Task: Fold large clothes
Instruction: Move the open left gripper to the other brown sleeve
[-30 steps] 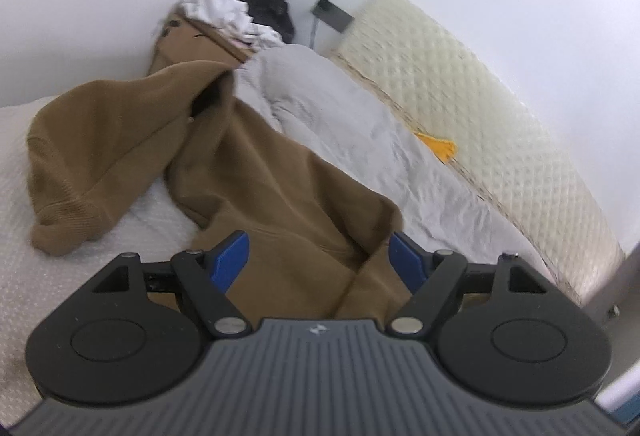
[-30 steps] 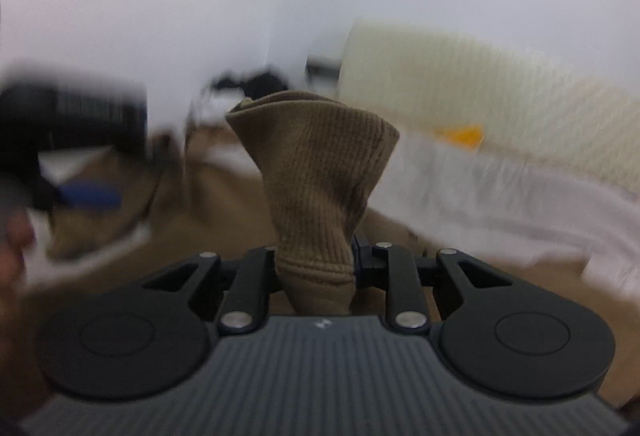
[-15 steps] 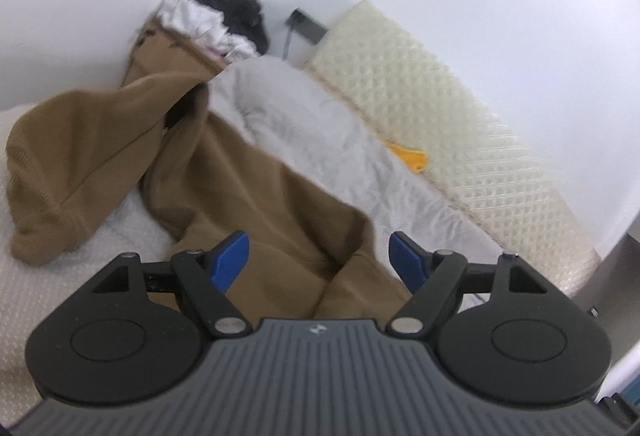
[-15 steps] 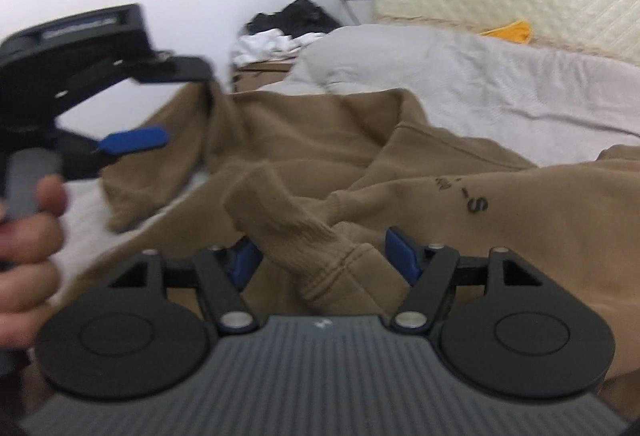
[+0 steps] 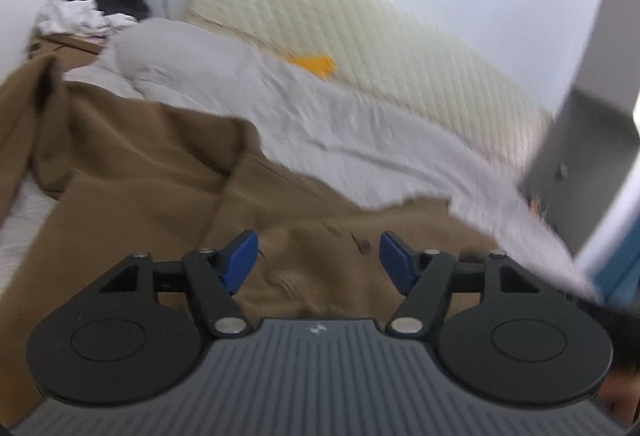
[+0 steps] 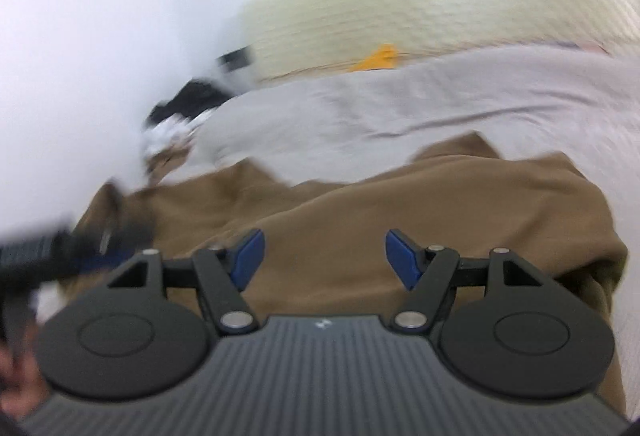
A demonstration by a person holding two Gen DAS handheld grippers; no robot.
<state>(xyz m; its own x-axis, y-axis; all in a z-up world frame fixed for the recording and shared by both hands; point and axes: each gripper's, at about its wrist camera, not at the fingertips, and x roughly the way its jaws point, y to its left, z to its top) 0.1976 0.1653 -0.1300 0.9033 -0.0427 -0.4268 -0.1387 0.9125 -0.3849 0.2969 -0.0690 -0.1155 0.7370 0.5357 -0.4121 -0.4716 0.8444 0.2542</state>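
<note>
**Both grippers empty above the brown sweatshirt**

The left gripper hangs over the brown sweatshirt, its blue pads apart with nothing pinched between them; its jaws are closing. The right gripper is likewise parted and empty, its pads clear of the brown sweatshirt spread below.

Only the left wrist view shows dark lettering on the sweatshirt just ahead of the fingers, a long fold of brown cloth running up to the left, a strip of white bedsheet at the left edge and a grey cabinet on the right. Only the right wrist view shows the other gripper, blurred, at the left edge, with part of a hand below it.

Both views share the grey duvet beyond the sweatshirt, the cream quilted headboard, a yellow item between them, and a heap of dark and white clothes in the corner.

Both grippers point forward and slightly down, across the bed.
</note>
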